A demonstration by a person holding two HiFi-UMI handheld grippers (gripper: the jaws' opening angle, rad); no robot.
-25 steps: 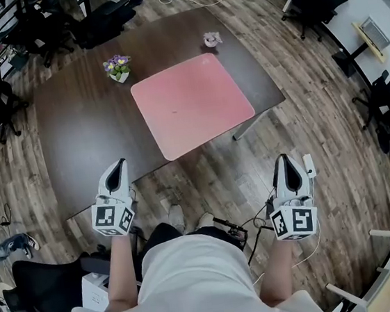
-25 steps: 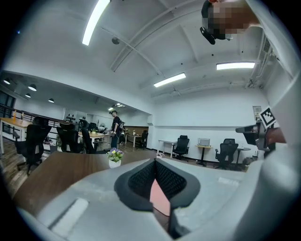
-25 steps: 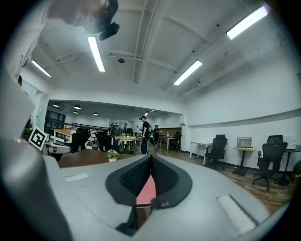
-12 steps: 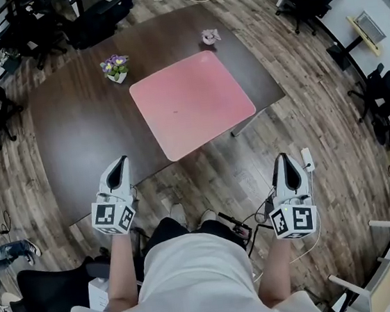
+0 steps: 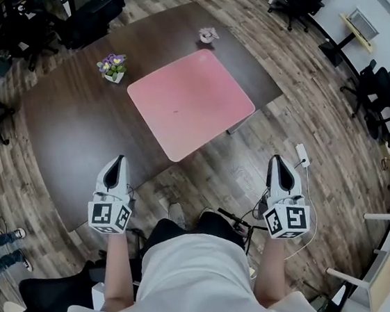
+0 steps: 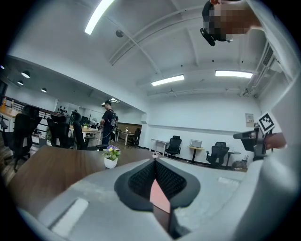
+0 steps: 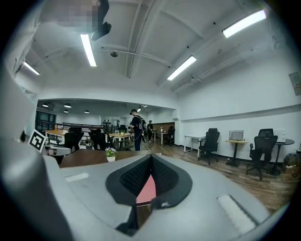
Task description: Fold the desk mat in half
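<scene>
My left gripper hangs by the near edge of the dark brown wooden table, jaws fully together, nothing btw them. Further back stands a small white pot w/ purple flowers. Right of it the pink rectangular desk mat lies flat, unfolded, well apart from both grippers. My right gripper is over the wood floor, jaws closed too, empty.

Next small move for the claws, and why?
The pink desk mat lies flat on the table; left claw and right claw hang shut, empty, short of it. Probably bring both forward to its near edge, opening on the way.
</scene>
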